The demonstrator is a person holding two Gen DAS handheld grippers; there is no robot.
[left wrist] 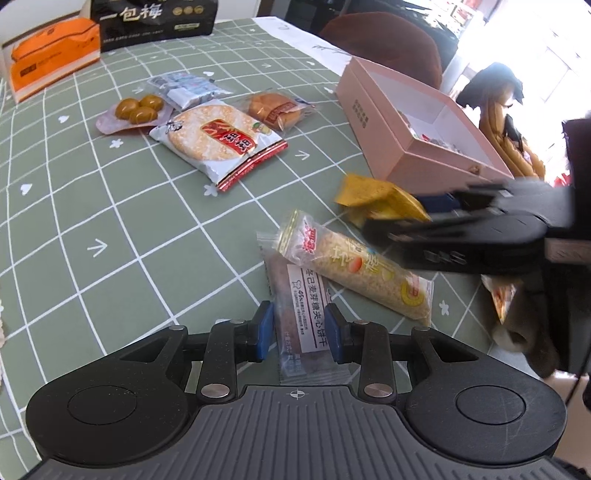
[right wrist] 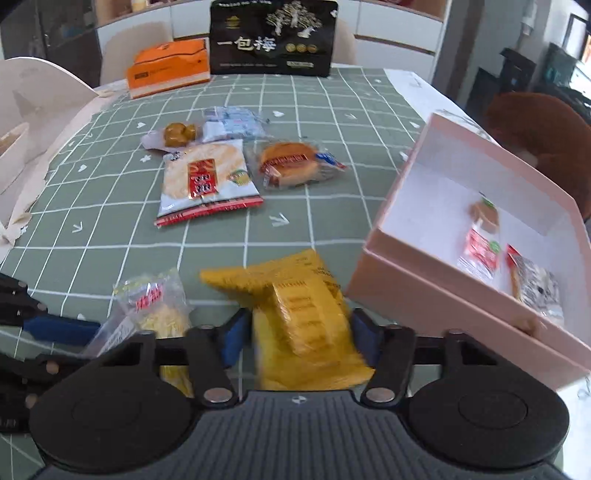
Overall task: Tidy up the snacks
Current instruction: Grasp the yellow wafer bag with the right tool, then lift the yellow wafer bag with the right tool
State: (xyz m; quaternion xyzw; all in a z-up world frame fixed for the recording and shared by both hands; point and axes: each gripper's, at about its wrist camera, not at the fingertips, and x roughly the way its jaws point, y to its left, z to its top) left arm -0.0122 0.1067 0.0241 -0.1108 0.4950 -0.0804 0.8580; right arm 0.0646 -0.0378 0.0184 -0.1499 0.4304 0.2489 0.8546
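Observation:
My left gripper is shut on the near end of a clear packet of brown biscuit lying on the green checked tablecloth. A long rice-crisp bar packet lies across its far end. My right gripper is shut on a crumpled yellow snack packet, its blue pads against both sides. In the left wrist view that gripper reaches in from the right with the yellow packet at its tip. The open pink box stands just right of it, with several small packets inside.
Farther back lie a round rice cracker pack, a wrapped bun, a pack of brown balls and a blue-white packet. An orange box and a black bag stand at the far edge. A brown chair is behind the pink box.

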